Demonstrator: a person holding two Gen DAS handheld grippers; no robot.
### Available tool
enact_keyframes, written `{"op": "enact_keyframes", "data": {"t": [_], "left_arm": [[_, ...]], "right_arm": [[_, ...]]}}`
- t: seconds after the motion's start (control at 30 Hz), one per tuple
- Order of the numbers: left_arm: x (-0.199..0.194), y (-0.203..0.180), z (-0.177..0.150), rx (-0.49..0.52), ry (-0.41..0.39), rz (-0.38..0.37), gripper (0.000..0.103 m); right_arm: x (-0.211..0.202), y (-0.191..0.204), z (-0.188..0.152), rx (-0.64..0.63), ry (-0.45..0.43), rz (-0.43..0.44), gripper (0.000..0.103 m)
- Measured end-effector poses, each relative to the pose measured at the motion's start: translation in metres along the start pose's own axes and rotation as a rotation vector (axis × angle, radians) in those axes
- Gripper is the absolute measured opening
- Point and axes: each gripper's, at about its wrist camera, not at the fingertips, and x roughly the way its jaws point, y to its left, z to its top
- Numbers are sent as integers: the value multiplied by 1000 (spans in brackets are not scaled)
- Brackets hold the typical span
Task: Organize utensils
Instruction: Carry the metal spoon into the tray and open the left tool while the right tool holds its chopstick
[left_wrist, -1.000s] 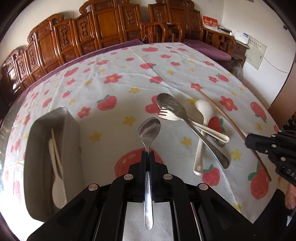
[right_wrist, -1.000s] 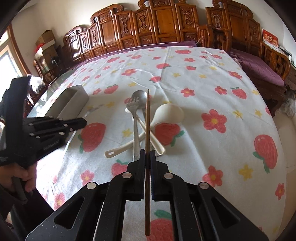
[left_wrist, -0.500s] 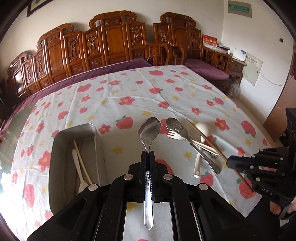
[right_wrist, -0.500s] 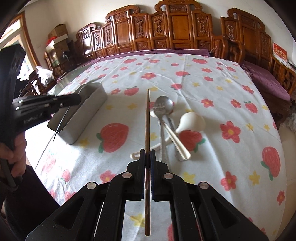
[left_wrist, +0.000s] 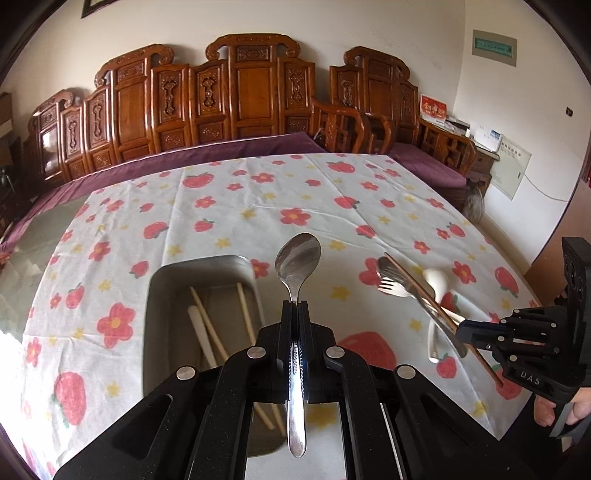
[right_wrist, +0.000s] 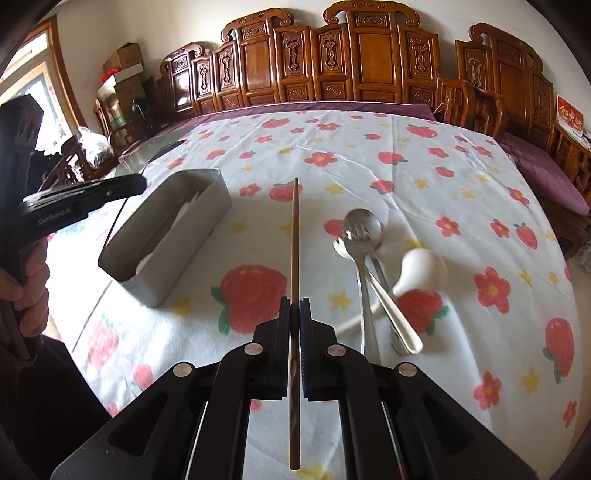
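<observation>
Utensils risk slipping: the left gripper pinches a spoon by its thin handle beside the tin, while the right gripper clamps a long chopstick that could pivot.

Carved wooden chairs are lining the pale wall behind the table, purple cushions are lying on them, and daylight is coming through a window beside stacked cardboard boxes.
</observation>
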Motion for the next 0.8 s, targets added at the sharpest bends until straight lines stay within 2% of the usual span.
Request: {"op": "enact_keyframes", "data": {"t": [0.3,0.57,0.8], "left_arm": [[5,41,-11,-46,26,31,3],[35,76,-30,-105,130,88,3],[52,84,-36,-119,183,109,3]], "right_arm": [[19,25,17,-24,0,27,6],[30,48,29,-34,-6,54,6],[30,61,34,-45,-1,62,6]]}}
